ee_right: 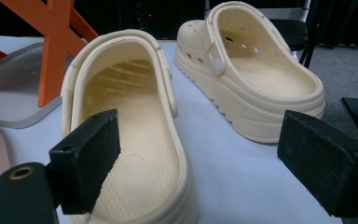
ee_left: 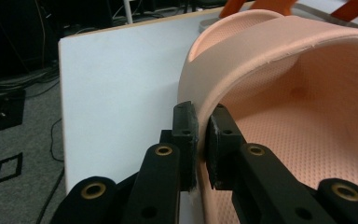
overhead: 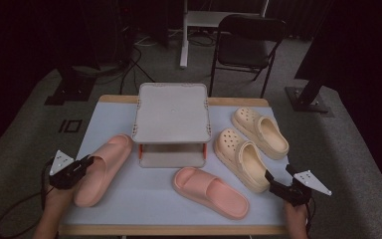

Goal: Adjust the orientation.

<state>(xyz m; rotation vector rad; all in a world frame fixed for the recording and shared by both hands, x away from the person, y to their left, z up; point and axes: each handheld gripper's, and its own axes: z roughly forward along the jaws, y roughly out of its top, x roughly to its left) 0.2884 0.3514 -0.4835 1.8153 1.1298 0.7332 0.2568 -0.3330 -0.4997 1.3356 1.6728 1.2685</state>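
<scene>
Tabletop (overhead: 129, 209) is sitting on grey carpet; left claw (ee_left: 201, 140) is pinching the pink slide's (overhead: 102, 167) rim at the left edge, while right claw (ee_right: 200, 163) is gaping behind a cream clog (ee_right: 135, 154).

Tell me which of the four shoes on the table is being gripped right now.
The pink slide at the table's left edge: the left gripper pinches its side wall. The other pink slide and both cream clogs lie untouched.

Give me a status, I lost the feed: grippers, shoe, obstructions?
Left hand-held gripper shut on pink slide's side wall at table's left edge. Right hand-held gripper open behind near cream clog's heel. Two-tier rack mid-table, apart from the slide.
</scene>
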